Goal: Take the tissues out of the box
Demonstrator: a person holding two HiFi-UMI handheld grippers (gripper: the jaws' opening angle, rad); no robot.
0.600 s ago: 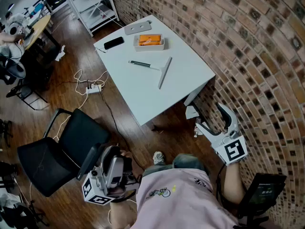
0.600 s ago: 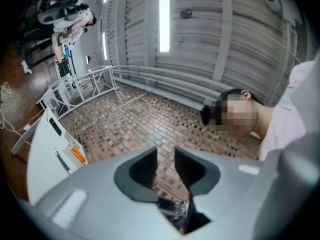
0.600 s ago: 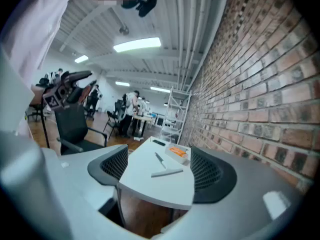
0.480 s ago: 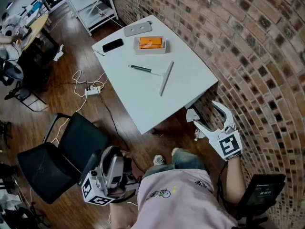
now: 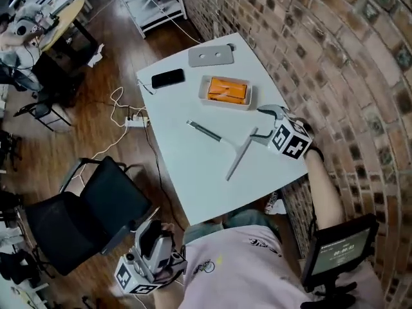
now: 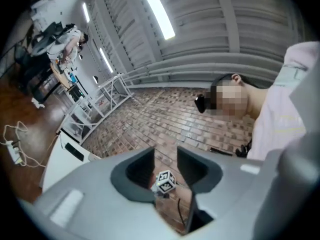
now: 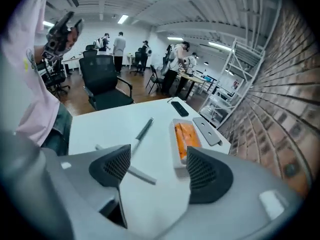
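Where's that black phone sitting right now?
In the head view, the black phone lies near the far left edge of the white table. It is just left of the white box with orange contents, and the grey plate lies beyond.

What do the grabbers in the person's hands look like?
Both are light grey plastic. The right gripper has dark mesh-textured fingers and a cube of black-and-white square markers; the left gripper has one too. The person wears a pale pink T-shirt.
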